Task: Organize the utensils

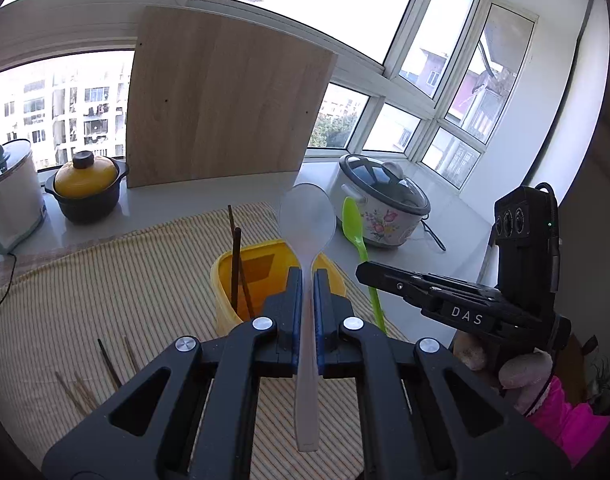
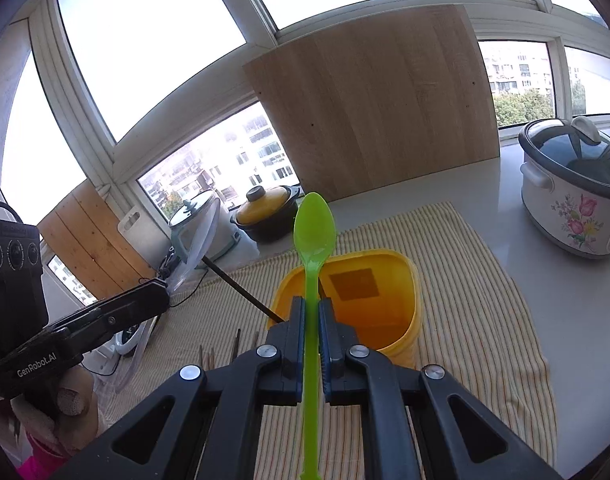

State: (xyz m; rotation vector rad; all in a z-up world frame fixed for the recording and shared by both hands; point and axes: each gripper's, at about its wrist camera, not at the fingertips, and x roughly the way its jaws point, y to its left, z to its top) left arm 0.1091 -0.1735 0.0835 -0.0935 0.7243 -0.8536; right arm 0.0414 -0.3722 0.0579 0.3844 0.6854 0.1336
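Left hand-held gripper (image 1: 308,276) clamped on clear spoon (image 1: 307,220), right hand-held gripper (image 2: 312,304) clamped on green spoon (image 2: 314,224). Both spoons bowl-forward, pointing w/ the fingers. Yellow bin (image 2: 401,280) just ahead & below, right one closer imo.

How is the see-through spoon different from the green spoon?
The clear spoon is frosted and colourless with a broad bowl; the green spoon is bright lime with a narrower, pointier bowl. The clear one is clamped in the left hand-held gripper, the green one in the right hand-held gripper. Both are plastic, held by the handle, bowl end forward, near the yellow container.
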